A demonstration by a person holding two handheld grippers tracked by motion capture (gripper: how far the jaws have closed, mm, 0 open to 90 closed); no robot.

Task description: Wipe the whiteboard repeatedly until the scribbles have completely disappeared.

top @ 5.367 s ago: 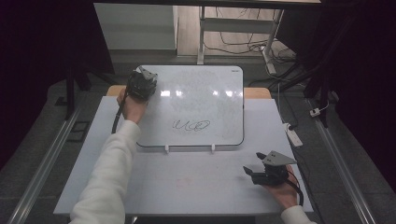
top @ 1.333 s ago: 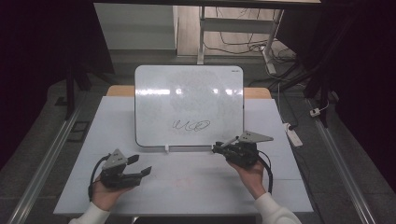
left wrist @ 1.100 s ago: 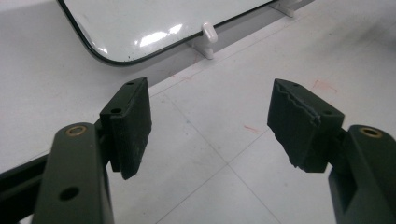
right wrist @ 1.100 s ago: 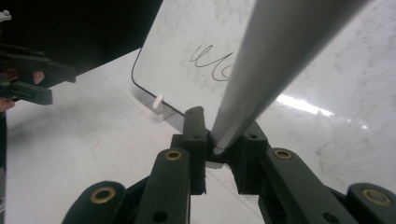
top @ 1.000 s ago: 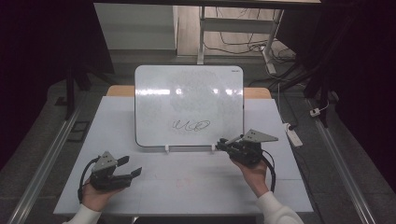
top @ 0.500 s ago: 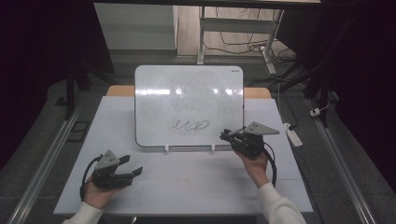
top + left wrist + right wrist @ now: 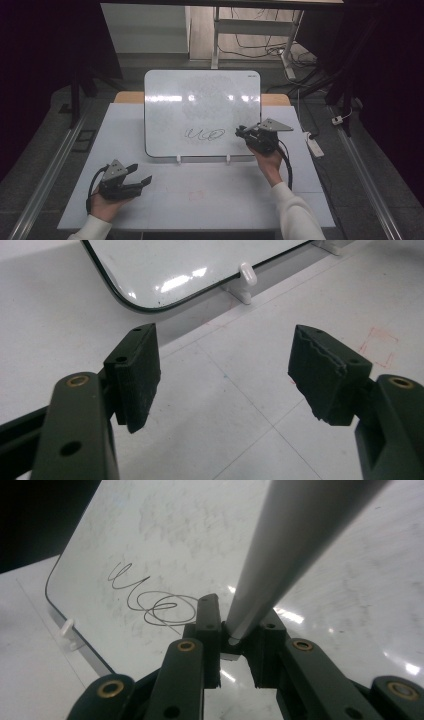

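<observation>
Clamping a pen (image 7: 295, 545), right tool (image 7: 239, 645) (narrow gap).

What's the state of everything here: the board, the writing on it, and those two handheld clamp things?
Whiteboard: propped up, tilted back on two small white feet, faint smudges across it.
Scribble: dark looping line, not wiped.
Right gripper: fingers shut on a grey pen-like stick, tip beside the scribble.
Left gripper: fingers open, nothing between them, low over the table.

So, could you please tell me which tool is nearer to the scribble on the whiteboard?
The right tool: it sits just right of the scribble, over the whiteboard. The left tool rests on the table, below the board's lower left corner.
</observation>
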